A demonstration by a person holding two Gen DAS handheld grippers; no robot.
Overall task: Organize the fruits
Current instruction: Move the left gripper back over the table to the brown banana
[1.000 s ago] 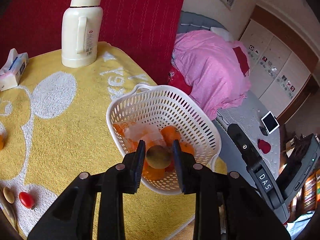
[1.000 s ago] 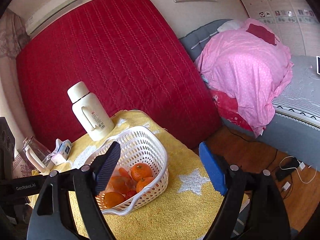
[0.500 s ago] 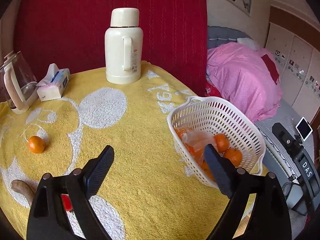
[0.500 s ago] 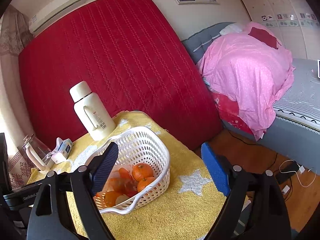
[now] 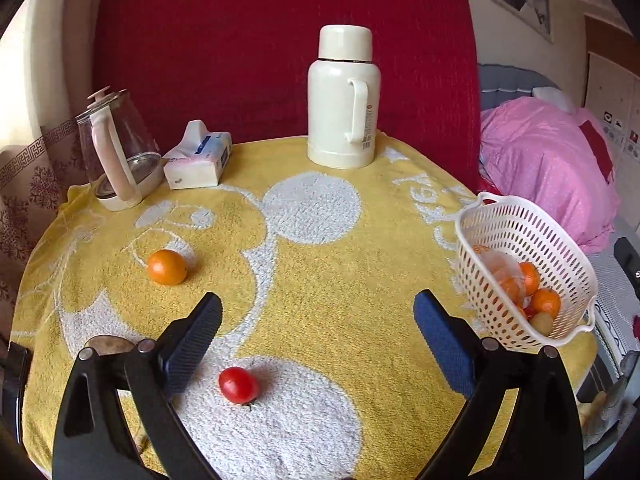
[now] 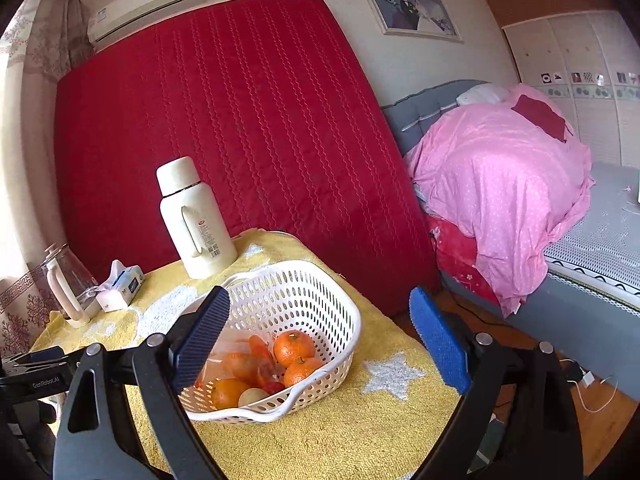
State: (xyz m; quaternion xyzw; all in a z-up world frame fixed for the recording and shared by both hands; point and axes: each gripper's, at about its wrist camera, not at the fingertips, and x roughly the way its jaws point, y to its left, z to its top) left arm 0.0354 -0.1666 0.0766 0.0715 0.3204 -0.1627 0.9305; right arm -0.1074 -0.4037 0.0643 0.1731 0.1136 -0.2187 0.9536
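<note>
A white plastic basket [image 5: 560, 240] stands at the table's right edge with several oranges, a pale round fruit [image 5: 541, 321] and a plastic bag inside; it also shows in the right wrist view [image 6: 344, 312]. A loose orange [image 5: 166, 266] and a small red tomato [image 5: 237, 385] lie on the yellow towel. My left gripper [image 5: 316, 340] is open and empty, above the tomato. My right gripper [image 6: 320, 340] is open and empty, hovering over the basket.
A cream thermos [image 5: 343, 96], a tissue pack [image 5: 200, 158] and a glass kettle [image 5: 116, 144] stand at the table's back. A brownish object [image 5: 108, 345] lies behind my left finger. A bed with pink bedding [image 6: 500, 184] is to the right.
My left gripper opened and let the pale fruit go into the basket, then swung left over the table toward the tomato and orange. My right gripper barely moved.
</note>
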